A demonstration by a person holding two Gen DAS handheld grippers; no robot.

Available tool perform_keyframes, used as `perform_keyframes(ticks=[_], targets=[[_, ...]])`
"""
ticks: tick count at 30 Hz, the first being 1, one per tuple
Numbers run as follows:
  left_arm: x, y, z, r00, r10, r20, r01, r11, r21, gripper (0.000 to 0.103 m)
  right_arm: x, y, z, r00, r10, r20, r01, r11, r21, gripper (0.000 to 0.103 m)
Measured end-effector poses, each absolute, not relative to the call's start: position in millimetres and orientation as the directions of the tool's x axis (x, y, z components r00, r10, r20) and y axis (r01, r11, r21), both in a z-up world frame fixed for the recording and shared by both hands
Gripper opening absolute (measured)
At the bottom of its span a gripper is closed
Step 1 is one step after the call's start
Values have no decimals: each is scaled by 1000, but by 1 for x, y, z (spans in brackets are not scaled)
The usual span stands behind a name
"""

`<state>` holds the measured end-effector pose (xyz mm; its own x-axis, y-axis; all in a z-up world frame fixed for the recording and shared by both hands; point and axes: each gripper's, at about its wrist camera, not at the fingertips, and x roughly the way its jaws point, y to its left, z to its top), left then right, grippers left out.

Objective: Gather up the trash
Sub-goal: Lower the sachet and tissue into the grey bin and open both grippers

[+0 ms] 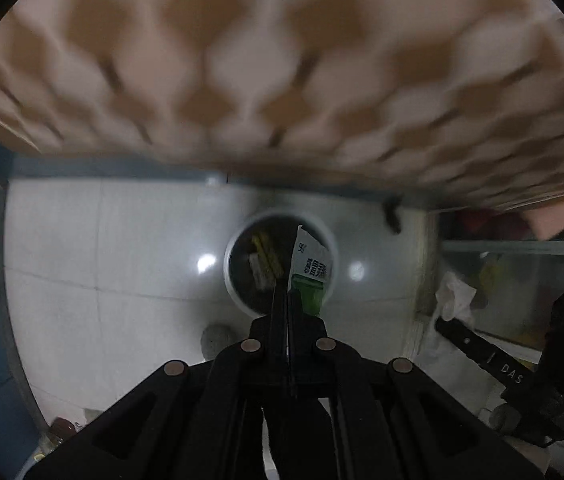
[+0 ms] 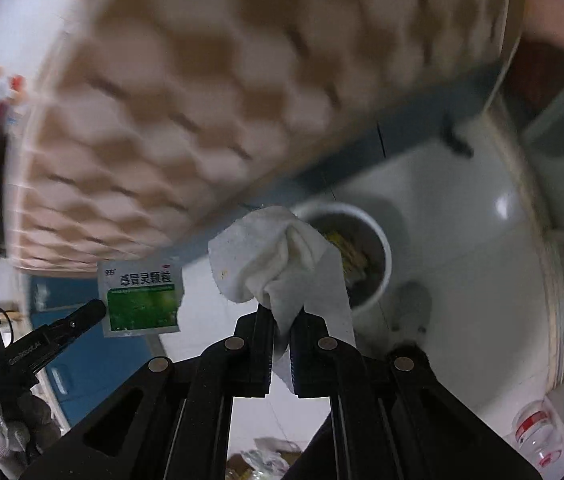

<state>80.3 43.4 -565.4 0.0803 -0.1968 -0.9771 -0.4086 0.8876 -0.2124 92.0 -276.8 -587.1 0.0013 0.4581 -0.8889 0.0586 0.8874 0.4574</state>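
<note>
1. We hold both pieces of trash above the floor (image 1: 93, 264) so they can drop into the round bin (image 1: 233, 280) standing on the tiles, near the blue skirting edge at the foot of the checked bed (image 1: 282, 60).
2. Our left gripper (image 1: 286, 300) is fully closed on the lower edge of a green-and-white sachet (image 1: 312, 268), which hangs right over the bin's mouth (already holding yellow scraps).
3. Our right gripper (image 2: 282, 320) is pinched nearly closed on a crumpled white tissue (image 2: 265, 264), just beside the bin's rim.
4. Both grippers point steeply downward, side by side; we judge release comes next.
</note>
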Motion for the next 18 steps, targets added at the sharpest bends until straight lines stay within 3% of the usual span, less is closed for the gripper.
perform_keyframes(ticks=[5, 9, 12, 13, 14, 15, 16, 17, 18], targets=[[94, 37, -732, -7, -224, -975, -432, 880, -199, 0, 91, -266, -750, -85, 452, -888, 84, 891, 445, 7], [95, 33, -825, -77, -251, -965, -458, 868, -189, 0, 94, -250, -865, -160, 405, -900, 23, 913, 407, 7], [93, 26, -853, -101, -236, -967, -440, 882, -169, 3, 93, -243, -908, -196, 385, -902, 6, 920, 392, 9], [91, 25, -855, -103, -224, -969, -432, 888, -159, 4, 93, -240, -917, -209, 380, -901, -4, 921, 390, 16], [90, 25, -854, -98, -202, -974, -424, 894, -143, 7, 94, -240, -923, -216, 375, -902, -11, 922, 386, 36], [88, 23, -850, -90, -181, -979, -413, 901, -129, 12, 94, -239, -924, -210, 374, -903, -21, 922, 386, 49], [87, 22, -846, -89, -166, -982, -405, 907, -117, 40, 96, -240, -921, -202, 375, -905, -27, 921, 388, 70], [85, 25, -843, -85, -158, -984, -405, 908, -111, 85, 97, -239, -916, -189, 363, -913, -41, 926, 376, 82], [83, 26, -832, -68, -138, -988, -411, 906, -98, 99, 97, -240, -912, -177, 347, -921, -51, 931, 360, 84]])
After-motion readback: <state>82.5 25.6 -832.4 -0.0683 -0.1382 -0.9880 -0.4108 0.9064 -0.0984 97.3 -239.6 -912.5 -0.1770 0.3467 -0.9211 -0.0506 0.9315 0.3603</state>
